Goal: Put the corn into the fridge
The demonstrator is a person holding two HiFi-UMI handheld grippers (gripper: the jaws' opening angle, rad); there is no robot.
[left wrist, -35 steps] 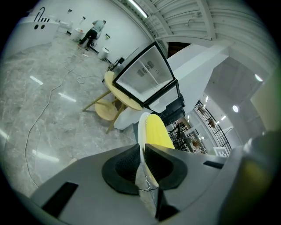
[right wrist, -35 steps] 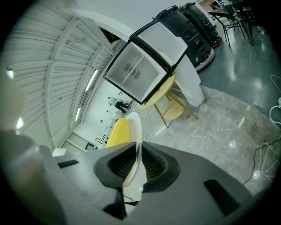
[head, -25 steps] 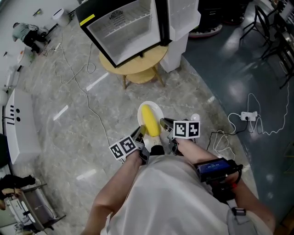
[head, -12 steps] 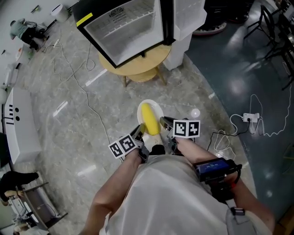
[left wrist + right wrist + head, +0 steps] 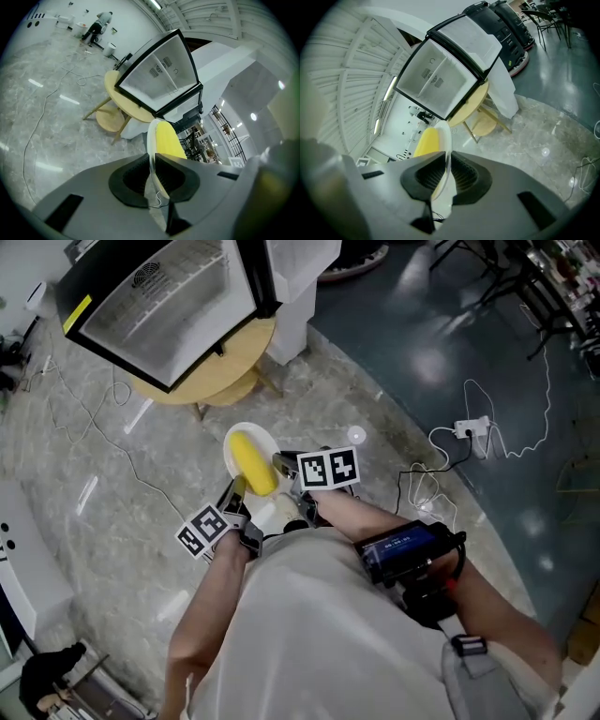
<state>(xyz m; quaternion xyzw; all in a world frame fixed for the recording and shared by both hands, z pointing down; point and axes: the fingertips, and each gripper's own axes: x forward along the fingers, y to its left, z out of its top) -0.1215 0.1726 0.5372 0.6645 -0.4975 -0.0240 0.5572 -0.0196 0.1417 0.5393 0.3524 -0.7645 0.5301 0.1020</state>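
You are at the carrying step: the corn [image 5: 253, 462] lies on a white plate [image 5: 234, 435] near you, and the left gripper [image 5: 236, 493] and right gripper [image 5: 283, 466] each pinch its rim. Next, I think, you must hold it level and bring it to the open fridge [image 5: 155, 306], far left.

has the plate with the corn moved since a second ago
Yes: the plate has come closer to the round wooden table under the fridge.
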